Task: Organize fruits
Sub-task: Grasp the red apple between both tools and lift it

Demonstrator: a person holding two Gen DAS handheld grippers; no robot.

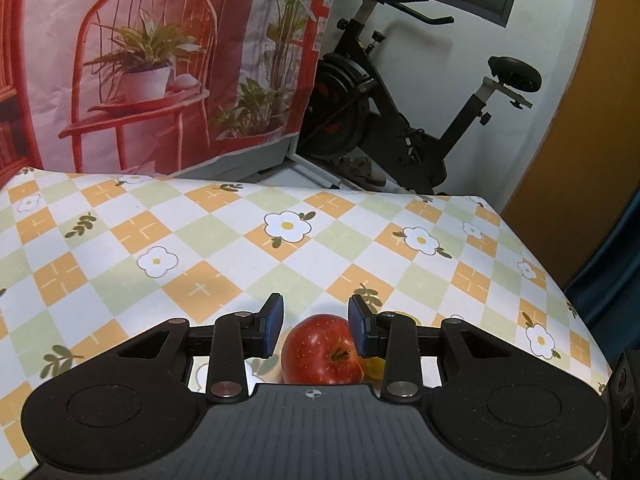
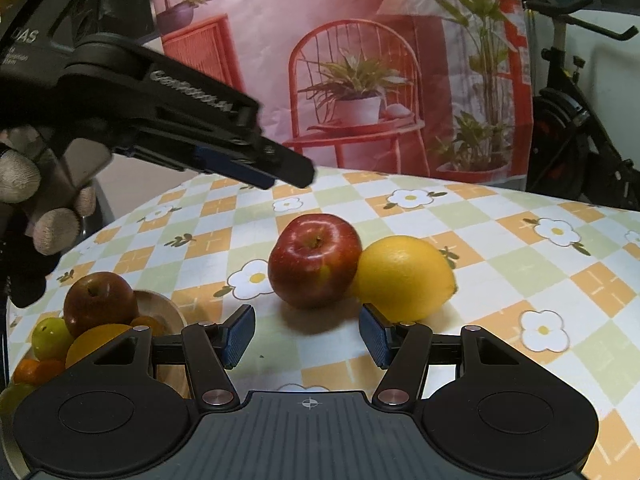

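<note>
Fruit part sorted: bowl [image 2: 168, 312] holds several. Red apple [image 2: 314, 260] touching lemon [image 2: 404, 276], loose on table [image 2: 520, 248]. Left claw [image 1: 316, 330] open above apple, empty; right claw [image 2: 306, 336] open, empty, near.

A table draped in a checked orange, green and white floral cloth [image 2: 500, 240] carries a red apple [image 2: 314, 260] touching, at its 3 o'clock, a yellow lemon [image 2: 404, 276]; a round wooden fruit bowl [image 2: 164, 308] sits at 8 o'clock.

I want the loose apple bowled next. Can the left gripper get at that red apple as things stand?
Probably yes. The left gripper is open above the red apple, with nothing between its fingers. The lemon touches the apple's side and may crowd one finger.
</note>
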